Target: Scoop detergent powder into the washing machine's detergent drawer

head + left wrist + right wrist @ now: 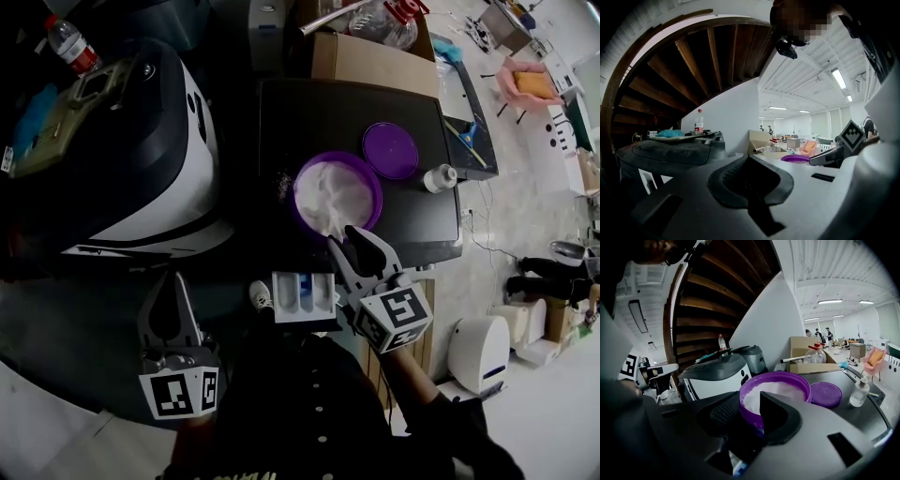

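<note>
A purple tub (pixel 337 195) of white detergent powder stands open on a black top (pixel 309 112); the tub (pixel 776 392) fills the middle of the right gripper view. Below the top's front edge, a white detergent drawer (pixel 303 294) with a blue compartment sticks out. My right gripper (pixel 345 237) reaches over the drawer's right end, its tips at the tub's near rim. In its own view, the right gripper (pixel 749 406) has its jaws apart with nothing seen between them. My left gripper (pixel 172 277) hangs to the left of the drawer, away from it. Its tips meet, and its own view shows the left gripper (pixel 749 164) holding nothing.
The tub's purple lid (pixel 390 150) and a small white bottle (pixel 439 177) lie right of the tub. A white and black appliance (pixel 141 169) stands to the left, with a plastic bottle (pixel 71 47) behind it. A cardboard box (pixel 370 58) sits at the back.
</note>
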